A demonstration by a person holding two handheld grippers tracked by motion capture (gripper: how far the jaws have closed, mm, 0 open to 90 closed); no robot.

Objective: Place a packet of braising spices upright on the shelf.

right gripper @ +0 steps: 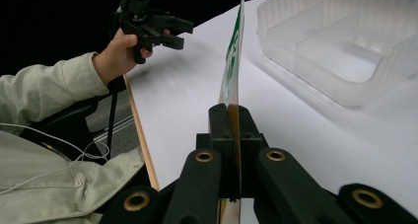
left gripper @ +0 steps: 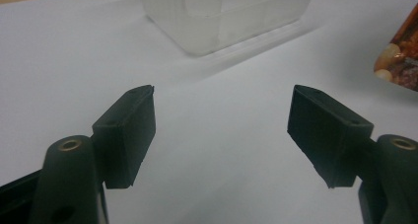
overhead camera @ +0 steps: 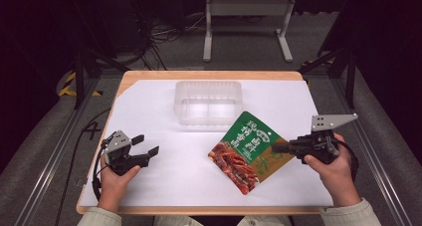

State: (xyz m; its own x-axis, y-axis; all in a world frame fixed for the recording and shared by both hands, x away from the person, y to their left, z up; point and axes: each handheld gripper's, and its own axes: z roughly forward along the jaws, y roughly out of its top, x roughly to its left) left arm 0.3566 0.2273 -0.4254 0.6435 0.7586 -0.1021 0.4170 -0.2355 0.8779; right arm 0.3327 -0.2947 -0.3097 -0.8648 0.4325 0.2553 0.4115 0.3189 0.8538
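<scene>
While the left gripper [overhead camera: 145, 152] waits well to the left of the clear plastic bin [overhead camera: 208, 102], jaws spread and holding nothing, the right gripper [overhead camera: 276, 147] is clamped on the edge of the green sauce pouch [overhead camera: 246, 152], just in front of the bin. Judging by this, the pick is done and the drop remains. Both of the bin's 2 compartments look empty.

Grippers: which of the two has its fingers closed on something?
The right gripper: its fingers pinch the green sauce pouch edge. The left gripper is open and empty.
</scene>
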